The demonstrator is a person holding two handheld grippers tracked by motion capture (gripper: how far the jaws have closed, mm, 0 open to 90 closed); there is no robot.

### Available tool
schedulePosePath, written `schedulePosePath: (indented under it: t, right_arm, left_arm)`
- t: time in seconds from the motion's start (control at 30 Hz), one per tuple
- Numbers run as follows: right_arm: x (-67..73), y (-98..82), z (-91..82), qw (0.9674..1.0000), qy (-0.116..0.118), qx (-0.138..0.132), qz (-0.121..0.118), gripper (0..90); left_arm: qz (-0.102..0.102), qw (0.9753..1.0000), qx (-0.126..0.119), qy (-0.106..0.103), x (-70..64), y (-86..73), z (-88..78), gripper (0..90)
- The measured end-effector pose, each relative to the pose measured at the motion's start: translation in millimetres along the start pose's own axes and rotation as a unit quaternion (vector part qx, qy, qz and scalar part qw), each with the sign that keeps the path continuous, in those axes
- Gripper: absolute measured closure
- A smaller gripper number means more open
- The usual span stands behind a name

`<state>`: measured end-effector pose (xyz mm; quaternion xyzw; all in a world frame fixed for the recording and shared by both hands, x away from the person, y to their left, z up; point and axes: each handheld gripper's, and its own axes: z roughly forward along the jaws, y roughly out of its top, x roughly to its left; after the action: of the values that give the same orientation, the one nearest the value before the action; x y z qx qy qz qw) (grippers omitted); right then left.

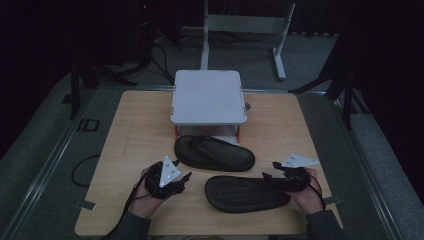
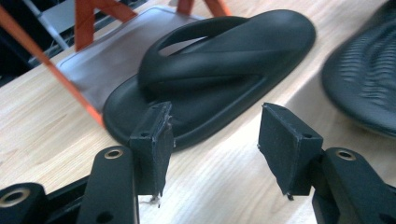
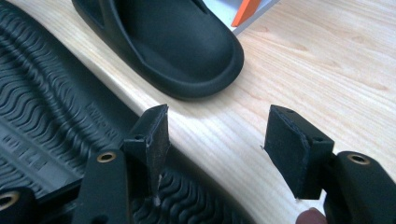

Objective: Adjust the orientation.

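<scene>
Wooden counter (image 1: 135,130) under dim light: upright sandal (image 1: 214,152) lying before white rack (image 1: 208,97), overturned sandal (image 1: 247,193) nearer, sole up, likely awaiting flipping; left tool (image 1: 186,176) and right tool (image 1: 267,176) both agape, holding nothing.

I'm holding the left tool (image 2: 215,140) with its jaws standing apart, nothing between them, over the wooden worktop (image 2: 42,140). Ahead, a black flip-flop (image 2: 210,79) is lying strap up, its far end touching a grey mat (image 2: 116,60). A ribbed sole (image 2: 364,79) is showing at right.
</scene>
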<state>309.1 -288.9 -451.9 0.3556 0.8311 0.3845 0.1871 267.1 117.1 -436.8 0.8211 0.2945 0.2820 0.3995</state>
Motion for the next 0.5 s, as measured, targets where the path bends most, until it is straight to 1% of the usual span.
schedulePosePath:
  t: [0.1, 0.17, 0.2, 0.23, 0.27, 0.33, 0.37, 0.4, 0.43, 0.47, 0.5]
  right_arm:
    - [2.1, -3.6, -4.2, 1.0000, 0.002, -0.002, 0.004, 39.4]
    - [3.0, -4.4, -5.1, 1.0000, 0.002, -0.003, 0.003, 39.4]
    - [5.6, -5.2, -7.0, 1.0000, 0.004, -0.003, 0.001, 39.3]
    - [5.6, -5.2, -7.0, 1.0000, 0.004, -0.003, 0.001, 39.3]
    - [8.3, -4.9, -8.3, 0.9998, 0.017, -0.009, 0.000, 38.8]
    - [10.1, -4.4, -8.5, 0.9997, 0.021, -0.010, -0.002, 38.5]
    - [14.0, -3.0, -7.6, 0.9995, 0.028, -0.008, -0.008, 38.1]
    - [14.0, -3.0, -7.6, 0.9995, 0.028, -0.008, -0.008, 38.1]
    - [17.7, -2.0, -5.7, 0.9993, 0.033, -0.008, -0.014, 37.7]
    - [19.3, -1.6, -4.5, 0.9992, 0.036, -0.008, -0.015, 37.0]
    - [20.5, -1.5, -2.8, 0.9991, 0.040, -0.007, -0.016, 36.4]
  left_arm:
    - [0.008, 0.9999, -0.002, -0.006, -6.7, 2.3, -2.1, 43.3]
    - [0.011, 0.9999, -0.004, -0.010, -10.5, 3.6, -3.3, 43.1]
    - [0.015, 0.9998, -0.005, -0.014, -12.7, 4.8, -3.8, 42.9]
    - [0.015, 0.9998, -0.005, -0.014, -12.7, 4.8, -3.8, 42.9]
    - [0.015, 0.9998, -0.005, -0.013, -13.1, 5.1, -3.7, 42.8]
    - [0.014, 0.9997, -0.008, -0.017, -14.5, 5.4, -3.5, 42.6]
    - [0.016, 0.9997, -0.009, -0.018, -15.8, 5.6, -3.9, 42.6]
    - [0.016, 0.9996, -0.009, -0.020, -17.0, 5.7, -4.1, 42.6]
    - [0.019, 0.9995, -0.010, -0.025, -18.7, 5.8, -4.9, 42.1]
    - [0.024, 0.9991, -0.012, -0.034, -21.0, 5.1, -5.8, 41.7]
    - [0.025, 0.9989, -0.012, -0.037, -21.6, 4.3, -6.3, 41.7]
